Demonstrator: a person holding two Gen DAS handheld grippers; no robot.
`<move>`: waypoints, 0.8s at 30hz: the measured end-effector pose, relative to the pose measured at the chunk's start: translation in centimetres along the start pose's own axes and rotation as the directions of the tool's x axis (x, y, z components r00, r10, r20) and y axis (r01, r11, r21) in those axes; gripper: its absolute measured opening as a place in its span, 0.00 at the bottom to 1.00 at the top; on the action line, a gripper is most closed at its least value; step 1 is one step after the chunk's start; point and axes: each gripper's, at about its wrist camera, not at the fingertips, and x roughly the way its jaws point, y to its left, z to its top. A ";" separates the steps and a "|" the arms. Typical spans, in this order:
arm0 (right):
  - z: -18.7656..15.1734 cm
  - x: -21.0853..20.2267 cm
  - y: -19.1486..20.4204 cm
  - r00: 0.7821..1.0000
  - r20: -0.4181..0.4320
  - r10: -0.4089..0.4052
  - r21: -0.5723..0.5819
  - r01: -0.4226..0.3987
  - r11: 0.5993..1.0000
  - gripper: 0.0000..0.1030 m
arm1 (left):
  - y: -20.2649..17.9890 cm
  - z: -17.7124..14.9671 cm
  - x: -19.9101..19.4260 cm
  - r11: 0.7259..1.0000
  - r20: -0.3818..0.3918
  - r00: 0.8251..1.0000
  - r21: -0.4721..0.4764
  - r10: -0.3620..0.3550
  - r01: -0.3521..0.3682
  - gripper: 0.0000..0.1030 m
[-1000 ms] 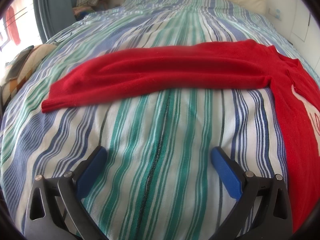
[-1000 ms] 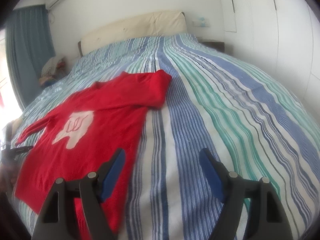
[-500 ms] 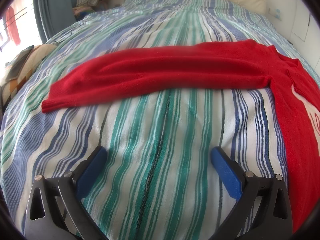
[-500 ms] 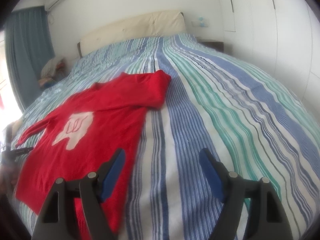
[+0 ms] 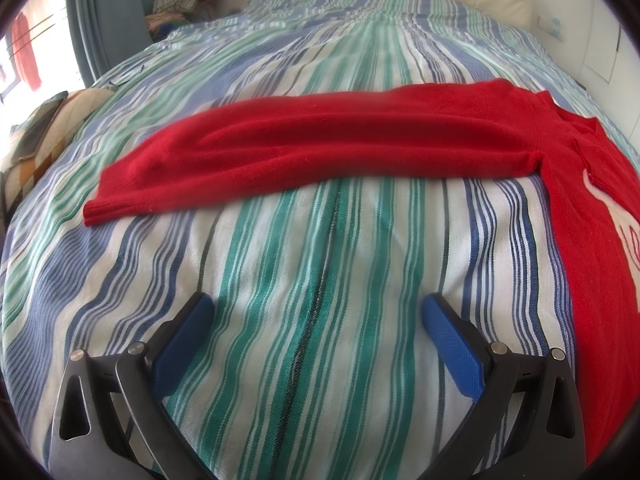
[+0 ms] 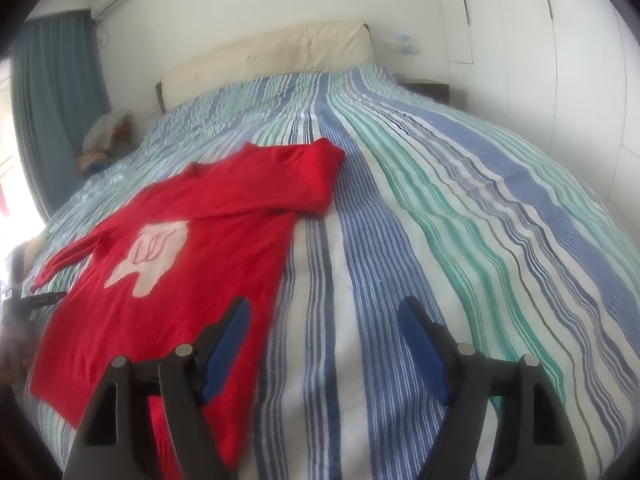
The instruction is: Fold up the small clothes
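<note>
- lying flat on the striped bedspread, the red sweater is stretching one long sleeve across the left wrist view.
- showing more, the right wrist view is taking in the sweater's body, its pale chest patch and a folded-over sleeve.
- knit is looking soft and fuzzy, its cuff ribbed.
- left gripper and right gripper are hovering spread wide, pinching nothing, over bare striped cloth.
</note>
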 end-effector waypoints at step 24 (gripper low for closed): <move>0.1 -0.1 -0.1 1.000 0.003 -0.001 0.001 0.001 1.000 0.73 | 0.0 0.0 0.0 1.000 0.000 1.000 0.000 0.000 0.000 1.00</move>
